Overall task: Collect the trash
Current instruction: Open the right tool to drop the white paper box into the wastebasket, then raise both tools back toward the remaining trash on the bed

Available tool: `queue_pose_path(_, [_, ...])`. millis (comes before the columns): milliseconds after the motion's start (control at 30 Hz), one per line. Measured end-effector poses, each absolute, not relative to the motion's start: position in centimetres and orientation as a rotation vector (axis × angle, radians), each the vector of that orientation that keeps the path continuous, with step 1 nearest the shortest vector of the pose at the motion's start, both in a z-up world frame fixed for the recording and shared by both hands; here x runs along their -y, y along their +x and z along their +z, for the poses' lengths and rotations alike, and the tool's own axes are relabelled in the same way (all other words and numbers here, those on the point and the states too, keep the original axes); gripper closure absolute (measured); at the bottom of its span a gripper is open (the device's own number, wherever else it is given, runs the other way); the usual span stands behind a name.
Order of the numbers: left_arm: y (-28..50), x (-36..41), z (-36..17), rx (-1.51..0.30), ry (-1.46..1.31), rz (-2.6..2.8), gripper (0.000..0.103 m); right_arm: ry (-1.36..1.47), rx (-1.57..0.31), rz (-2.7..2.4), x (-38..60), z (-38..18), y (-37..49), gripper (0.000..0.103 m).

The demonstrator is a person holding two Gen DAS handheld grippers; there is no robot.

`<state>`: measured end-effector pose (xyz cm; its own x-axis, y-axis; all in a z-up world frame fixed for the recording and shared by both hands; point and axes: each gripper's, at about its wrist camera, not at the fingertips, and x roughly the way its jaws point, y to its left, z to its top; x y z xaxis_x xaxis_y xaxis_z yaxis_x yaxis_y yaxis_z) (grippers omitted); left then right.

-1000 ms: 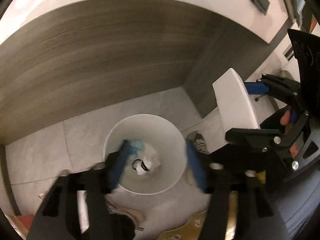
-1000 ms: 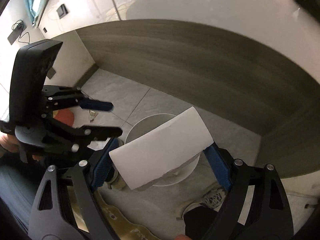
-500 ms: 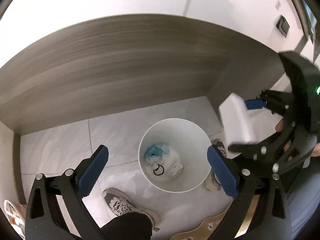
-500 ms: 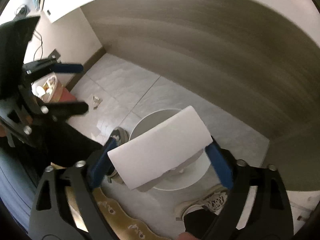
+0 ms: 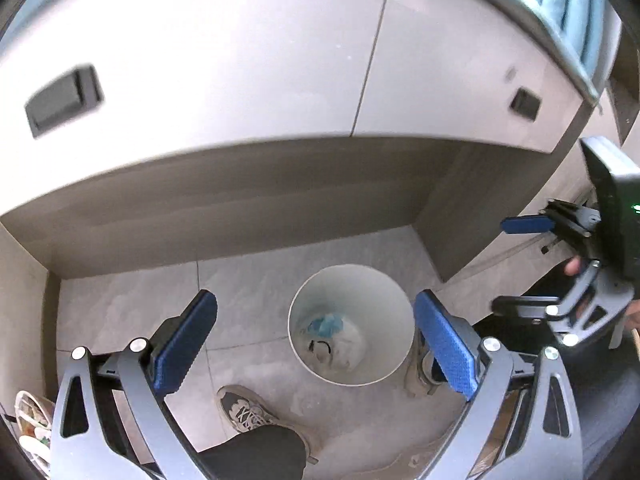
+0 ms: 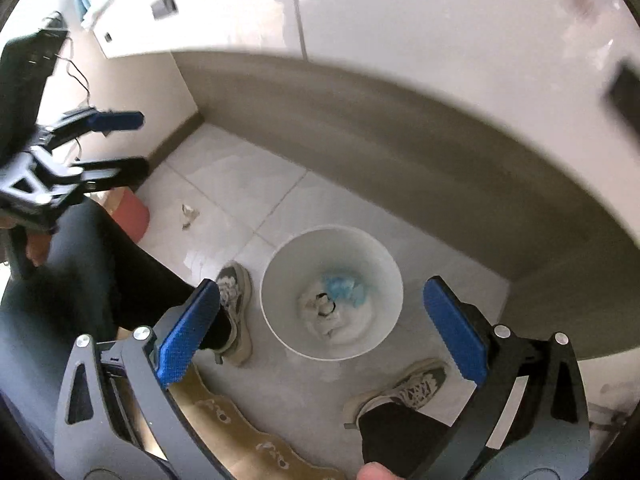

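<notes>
Both grippers hang over a white bin [image 5: 351,324] that stands on the pale tiled floor [image 5: 128,312], under a grey-brown desk panel [image 5: 224,200]. Our left gripper [image 5: 316,344] has its blue-padded fingers [image 5: 186,344] spread as wide as they go, with nothing between them; its jaws have just been opening. Our right gripper [image 6: 324,328] is the same: jaws just opened to full spread, fingers [image 6: 456,328] bare, and only the bin showing in the gap between them.

Down in the bin lies the trash [image 6: 336,304]: a crumpled white heap, a blue scrap [image 6: 344,286] against it, and a small dark ring on top (we cannot tell what the ring belongs to). From the left wrist view the same heap [image 5: 336,340] sits toward the near side of the bin's bottom.

Each camera catches the other gripper off to the side, jaws parted and empty, with part of the hand that grips it.

One shoe [image 6: 234,312] stands just left of the bin in the right wrist view, another shoe [image 6: 404,392] in front of it, both below dark trouser legs. A small crumpled scrap [image 6: 188,216] lies on the tiles well apart from the bin, near a red stool or tub [image 6: 132,216] by the wall. White cabinet fronts [image 5: 240,60] rise behind the desk panel.
</notes>
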<state>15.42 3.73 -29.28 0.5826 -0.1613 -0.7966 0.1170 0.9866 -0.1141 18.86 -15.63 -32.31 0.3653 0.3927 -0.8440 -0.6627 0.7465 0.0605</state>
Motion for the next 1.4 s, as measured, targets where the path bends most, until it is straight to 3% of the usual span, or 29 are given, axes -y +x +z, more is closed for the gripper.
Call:
queue_pose_path(467, [11.1, 0.1, -13.6, -0.741, 0.028, -0.163, 0.006, -0.224, -0.660, 0.668, 17.6, -11.9, 13.7, 0.005])
queue_pose_path(667, [12.8, 0.5, -7.8, -0.686, 0.061, -0.169, 0.006, -0.194, -0.616, 0.640, 17.6, -7.3, 16.8, 0.005])
queue_pose_path(900, [21.0, -0.5, -4.1, -0.654, 0.033, -0.165, 0.006, -0.087, -0.684, 0.492, 18.4, -6.0, 27.5, 0.005])
queue_pose_path(1033, [28.5, -1.0, -3.2, -0.664, 0.021, -0.154, 0.006, -0.197, -0.698, 0.439, 17.1, -6.8, 35.1, 0.005])
queue_pose_path(1400, [47.3, -1.0, -5.6, -0.757, -0.021, -0.176, 0.006, -0.235, -0.695, 0.486, 14.9, -7.9, 46.9, 0.005])
